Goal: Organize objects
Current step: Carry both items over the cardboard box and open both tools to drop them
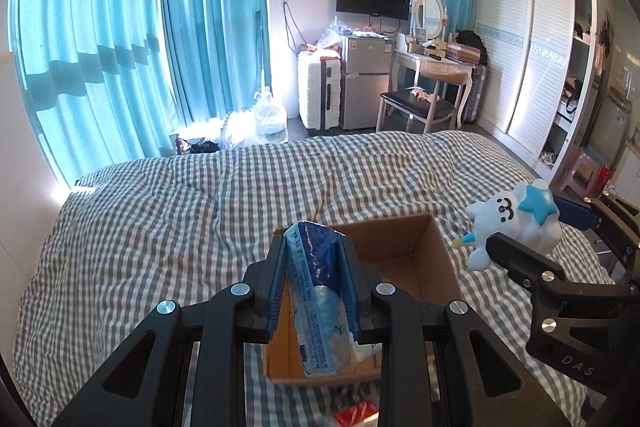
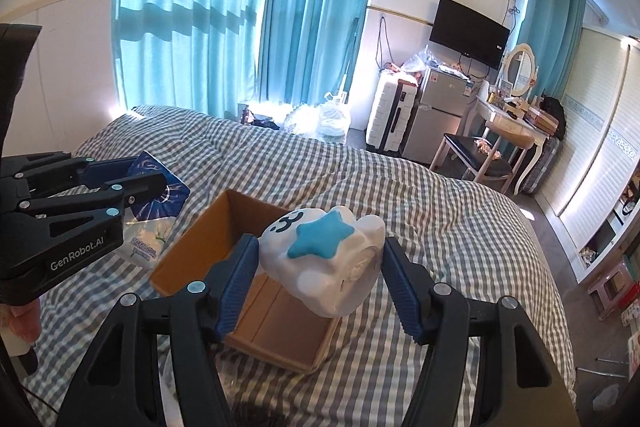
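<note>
We see our left gripper (image 1: 314, 279) clamped on a tissue pack (image 1: 320, 303) above the cardboard box (image 1: 424, 251) (on the bed (image 1: 160, 219)); our right gripper (image 2: 320, 279) squeezes a white toy (image 2: 324, 259).

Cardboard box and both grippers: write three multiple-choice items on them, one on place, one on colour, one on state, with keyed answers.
1. Where does the cardboard box sit?
A. on the checked bed cover
B. on the chair
C. on the fridge

2. What colour is the star on the white toy?
A. red
B. blue
C. yellow

3. What is the state of the left gripper?
A. open and empty
B. shut on the blue packet
C. resting on the floor

Answers:
1 A, the box stands open on the bed cover.
2 B, a blue star shows on the toy held in the right gripper.
3 B, its fingers press both sides of the blue packet above the box.
</note>
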`<action>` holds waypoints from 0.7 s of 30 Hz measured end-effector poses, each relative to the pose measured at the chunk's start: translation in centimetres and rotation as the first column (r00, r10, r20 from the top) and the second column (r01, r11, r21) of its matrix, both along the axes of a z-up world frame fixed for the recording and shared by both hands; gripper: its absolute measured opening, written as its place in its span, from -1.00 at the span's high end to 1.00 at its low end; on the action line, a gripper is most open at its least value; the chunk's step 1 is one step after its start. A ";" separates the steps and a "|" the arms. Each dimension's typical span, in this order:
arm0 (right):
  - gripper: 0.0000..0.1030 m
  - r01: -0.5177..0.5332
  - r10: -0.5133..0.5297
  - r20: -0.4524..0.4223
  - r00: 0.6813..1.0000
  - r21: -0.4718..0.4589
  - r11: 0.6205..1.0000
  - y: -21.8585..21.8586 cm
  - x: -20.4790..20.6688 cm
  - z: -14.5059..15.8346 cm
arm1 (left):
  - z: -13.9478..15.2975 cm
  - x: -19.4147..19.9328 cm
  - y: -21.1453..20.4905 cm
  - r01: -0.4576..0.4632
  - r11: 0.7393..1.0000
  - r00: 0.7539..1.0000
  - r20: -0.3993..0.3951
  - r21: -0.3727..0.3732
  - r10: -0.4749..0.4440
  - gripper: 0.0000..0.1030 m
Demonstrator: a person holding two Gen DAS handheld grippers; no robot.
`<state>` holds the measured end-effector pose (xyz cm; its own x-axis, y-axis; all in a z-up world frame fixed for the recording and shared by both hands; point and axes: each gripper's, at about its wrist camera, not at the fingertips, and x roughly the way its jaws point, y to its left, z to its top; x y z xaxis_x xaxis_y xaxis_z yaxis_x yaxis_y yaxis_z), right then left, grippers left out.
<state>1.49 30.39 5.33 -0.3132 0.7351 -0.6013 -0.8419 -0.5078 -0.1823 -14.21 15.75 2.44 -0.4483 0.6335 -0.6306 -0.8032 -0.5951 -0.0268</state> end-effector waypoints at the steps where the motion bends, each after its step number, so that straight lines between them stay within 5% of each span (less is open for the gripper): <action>1: -0.21 0.004 -0.004 0.004 1.000 -0.005 1.000 1.0 -0.4 -0.3 | -0.3 -0.4 0.6 0.005 1.000 1.000 0.006 0.007 -0.005 0.50; 10: -0.21 0.011 -0.010 0.013 1.000 -0.101 0.995 8.5 -2.9 -5.2 | -5.9 -4.5 6.1 0.033 0.999 0.997 0.068 -0.028 -0.031 0.50; 21: -0.21 0.018 -0.009 0.051 0.999 -0.183 0.983 12.3 -3.4 -12.1 | -11.7 -6.3 8.9 0.055 0.993 0.995 0.091 -0.103 -0.046 0.50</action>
<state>-1.93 42.72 -6.76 -0.2704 0.6149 -0.7408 -0.8413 -0.5250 -0.1286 -20.55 24.66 -9.27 -0.3570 0.5819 -0.7307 -0.8296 -0.5570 -0.0383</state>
